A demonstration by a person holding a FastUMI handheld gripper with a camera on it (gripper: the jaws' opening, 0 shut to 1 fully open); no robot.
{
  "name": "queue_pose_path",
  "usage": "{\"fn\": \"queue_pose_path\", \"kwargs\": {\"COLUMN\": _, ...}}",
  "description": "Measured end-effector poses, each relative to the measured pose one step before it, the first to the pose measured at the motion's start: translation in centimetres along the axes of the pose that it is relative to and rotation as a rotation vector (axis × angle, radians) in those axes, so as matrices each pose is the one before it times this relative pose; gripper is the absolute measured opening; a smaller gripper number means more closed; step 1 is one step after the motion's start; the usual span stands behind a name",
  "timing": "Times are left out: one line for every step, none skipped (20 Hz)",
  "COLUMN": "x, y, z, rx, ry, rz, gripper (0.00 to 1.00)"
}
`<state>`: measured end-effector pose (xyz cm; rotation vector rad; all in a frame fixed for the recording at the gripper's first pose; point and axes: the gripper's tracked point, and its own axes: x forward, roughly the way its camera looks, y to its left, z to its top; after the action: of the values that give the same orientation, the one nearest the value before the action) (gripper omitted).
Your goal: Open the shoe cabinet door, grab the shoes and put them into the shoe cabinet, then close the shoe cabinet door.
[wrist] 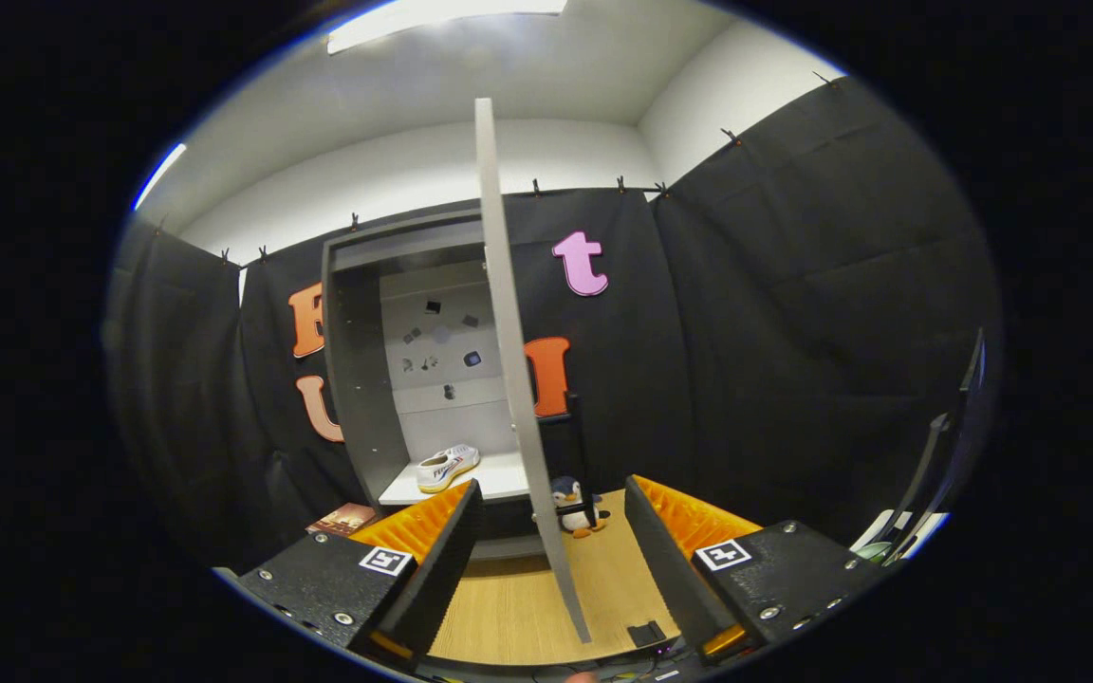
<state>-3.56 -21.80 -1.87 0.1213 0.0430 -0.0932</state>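
The grey shoe cabinet [357, 360] stands against the booth wall with its door [518, 379] swung wide open, edge-on toward me. A white shoe [448, 468] lies on the white bottom shelf [499, 479] inside. My gripper [551, 526] is open and holds nothing. The door's lower edge passes between the two fingers, touching neither. The left finger [442, 560] stands in front of the shelf and the right finger [665, 560] is to the right of the door.
A small penguin toy [573, 506] stands on the wooden floor [509, 607] just right of the door's foot. A reddish flat item [342, 519] lies on the floor left of the cabinet. A stand with a dark frame [945, 465] is at the far right.
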Motion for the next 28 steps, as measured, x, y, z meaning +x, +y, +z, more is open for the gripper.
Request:
{"fn": "queue_pose_path", "kwargs": {"x": 0.653, "y": -1.037, "z": -0.549, "rx": 0.00238, "ry": 0.02110, "rz": -0.00269, "gripper": 0.93}}
{"fn": "queue_pose_path", "kwargs": {"x": 0.341, "y": -0.873, "z": -0.231, "rx": 0.00365, "ry": 0.01832, "rz": 0.00368, "gripper": 0.94}}
{"fn": "queue_pose_path", "kwargs": {"x": 0.412, "y": -0.826, "z": 0.131, "rx": 0.00209, "ry": 0.00240, "rz": -0.00098, "gripper": 0.95}}
{"fn": "queue_pose_path", "kwargs": {"x": 0.622, "y": -0.650, "z": 0.307, "rx": -0.00065, "ry": -0.00403, "rz": 0.00254, "gripper": 0.95}}
{"fn": "queue_pose_path", "kwargs": {"x": 0.986, "y": -0.050, "z": 0.210, "rx": -0.00462, "ry": -0.00185, "rz": 0.00013, "gripper": 0.95}}
{"fn": "queue_pose_path", "kwargs": {"x": 0.662, "y": -0.351, "z": 0.140, "rx": -0.00662, "ry": 0.00130, "rz": 0.00218, "gripper": 0.95}}
{"fn": "queue_pose_path", "kwargs": {"x": 0.585, "y": -0.089, "z": -0.046, "rx": -0.00407, "ry": 0.00102, "rz": 0.00628, "gripper": 0.95}}
{"fn": "queue_pose_path", "kwargs": {"x": 0.540, "y": 0.028, "z": 0.082, "rx": -0.00302, "ry": -0.00085, "rz": 0.00756, "gripper": 0.95}}
{"fn": "queue_pose_path", "kwargs": {"x": 0.595, "y": 0.140, "z": 0.054, "rx": -0.00288, "ry": -0.00042, "rz": 0.01038, "gripper": 0.95}}
{"fn": "queue_pose_path", "kwargs": {"x": 0.607, "y": -0.038, "z": -0.014, "rx": -0.00517, "ry": -0.00009, "rz": 0.00835, "gripper": 0.95}}
{"fn": "queue_pose_path", "kwargs": {"x": 0.541, "y": 0.100, "z": 0.050, "rx": -0.00382, "ry": -0.00009, "rz": 0.00922, "gripper": 0.95}}
{"fn": "queue_pose_path", "kwargs": {"x": 0.507, "y": -0.003, "z": 0.027, "rx": -0.00229, "ry": -0.00090, "rz": 0.00774, "gripper": 0.95}}
{"fn": "queue_pose_path", "kwargs": {"x": 0.276, "y": 0.123, "z": 0.067, "rx": -0.00221, "ry": -0.00103, "rz": 0.00995, "gripper": 0.95}}
{"fn": "queue_pose_path", "kwargs": {"x": 0.283, "y": 0.223, "z": -0.143, "rx": -0.00045, "ry": 0.00090, "rz": 0.00835, "gripper": 0.95}}
{"fn": "queue_pose_path", "kwargs": {"x": 0.209, "y": 0.162, "z": -0.003, "rx": 0.00152, "ry": 0.00205, "rz": 0.00908, "gripper": 0.95}}
{"fn": "queue_pose_path", "kwargs": {"x": 0.075, "y": 0.096, "z": -0.047, "rx": 0.00035, "ry": 0.00103, "rz": 0.01054, "gripper": 0.95}}
{"fn": "queue_pose_path", "kwargs": {"x": 0.008, "y": -0.055, "z": 0.091, "rx": -0.00105, "ry": -0.00478, "rz": -0.00406, "gripper": 0.95}}
{"fn": "queue_pose_path", "kwargs": {"x": 0.040, "y": 0.074, "z": 0.040, "rx": -0.00055, "ry": -0.00171, "rz": 0.00042, "gripper": 0.95}}
{"fn": "queue_pose_path", "kwargs": {"x": -0.155, "y": 0.088, "z": 0.056, "rx": 0.00025, "ry": -0.00065, "rz": -0.00233, "gripper": 0.94}}
{"fn": "queue_pose_path", "kwargs": {"x": 0.055, "y": 0.157, "z": -0.072, "rx": -0.00320, "ry": -0.00138, "rz": -0.00845, "gripper": 0.94}}
{"fn": "queue_pose_path", "kwargs": {"x": -0.082, "y": 0.167, "z": 0.113, "rx": -0.00817, "ry": -0.00253, "rz": -0.01068, "gripper": 0.94}}
{"fn": "queue_pose_path", "kwargs": {"x": -0.001, "y": 0.211, "z": -0.104, "rx": -0.00794, "ry": -0.00024, "rz": -0.01075, "gripper": 0.93}}
{"fn": "queue_pose_path", "kwargs": {"x": -0.068, "y": 0.294, "z": 0.059, "rx": -0.00985, "ry": -0.00260, "rz": -0.00487, "gripper": 0.92}}
{"fn": "queue_pose_path", "kwargs": {"x": -0.129, "y": 0.470, "z": 0.065, "rx": -0.00486, "ry": -0.00420, "rz": 0.00041, "gripper": 0.92}}
{"fn": "queue_pose_path", "kwargs": {"x": -0.236, "y": 0.594, "z": 0.034, "rx": -0.00131, "ry": -0.00143, "rz": 0.00789, "gripper": 0.91}}
{"fn": "queue_pose_path", "kwargs": {"x": -0.226, "y": 0.736, "z": -0.156, "rx": 0.00360, "ry": 0.00013, "rz": 0.01009, "gripper": 0.91}}
{"fn": "queue_pose_path", "kwargs": {"x": -0.163, "y": 0.778, "z": -0.072, "rx": 0.00405, "ry": 0.00022, "rz": 0.01073, "gripper": 0.91}}
{"fn": "queue_pose_path", "kwargs": {"x": 0.046, "y": 0.924, "z": -0.156, "rx": 0.00368, "ry": 0.00019, "rz": 0.01140, "gripper": 0.91}}
